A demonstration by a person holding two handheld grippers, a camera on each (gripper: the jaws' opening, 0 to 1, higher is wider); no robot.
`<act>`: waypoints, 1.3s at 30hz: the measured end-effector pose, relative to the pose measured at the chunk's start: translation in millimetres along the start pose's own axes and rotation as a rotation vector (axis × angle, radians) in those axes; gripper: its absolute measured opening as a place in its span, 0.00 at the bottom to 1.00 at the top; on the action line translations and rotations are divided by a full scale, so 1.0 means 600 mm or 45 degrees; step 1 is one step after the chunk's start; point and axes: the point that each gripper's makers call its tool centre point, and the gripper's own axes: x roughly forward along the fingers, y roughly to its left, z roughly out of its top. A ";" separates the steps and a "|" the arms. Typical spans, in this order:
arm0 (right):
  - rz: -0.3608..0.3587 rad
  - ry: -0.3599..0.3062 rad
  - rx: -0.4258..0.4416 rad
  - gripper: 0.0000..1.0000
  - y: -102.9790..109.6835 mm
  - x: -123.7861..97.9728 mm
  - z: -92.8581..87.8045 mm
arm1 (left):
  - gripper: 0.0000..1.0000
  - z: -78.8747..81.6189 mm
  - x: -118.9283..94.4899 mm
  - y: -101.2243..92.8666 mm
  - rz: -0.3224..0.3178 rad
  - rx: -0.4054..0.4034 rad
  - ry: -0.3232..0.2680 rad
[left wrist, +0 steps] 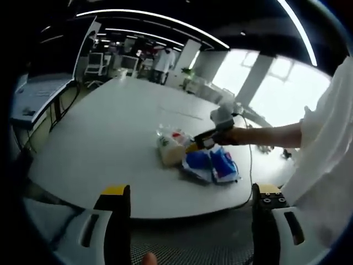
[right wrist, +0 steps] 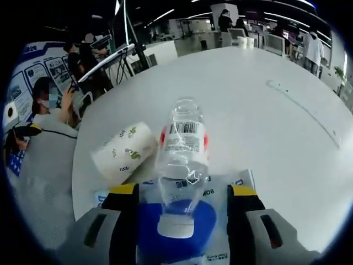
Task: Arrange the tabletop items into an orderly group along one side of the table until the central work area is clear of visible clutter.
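Observation:
A clear plastic bottle with a red and white label lies on the white table, its white cap end toward the camera. It rests between the jaws of my right gripper, which stand wide of it, open. Under the cap end lies a blue and white packet. A leaf-printed paper roll lies just left of the bottle. In the left gripper view the roll, the bottle and blue packets cluster near the table's edge, with the right gripper at them. My left gripper hangs open off the table.
The table stretches far and bare beyond the cluster, with a thin cable across it. A person's arm and white clothing come in from the right. A seated person is beside the table; desks and chairs stand beyond.

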 end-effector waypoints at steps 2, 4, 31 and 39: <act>-0.015 -0.003 0.005 0.57 -0.005 0.003 0.002 | 0.88 -0.001 0.000 -0.001 0.001 -0.004 -0.003; -0.050 0.015 -0.019 0.51 -0.012 0.004 0.000 | 0.88 -0.001 0.000 -0.003 -0.003 -0.004 -0.008; -0.103 0.093 -0.165 0.26 0.002 -0.002 -0.008 | 0.86 -0.007 0.006 0.005 -0.018 0.020 0.031; -0.130 0.002 -0.178 0.25 0.001 -0.019 0.014 | 0.86 -0.004 0.010 0.005 -0.027 0.042 0.034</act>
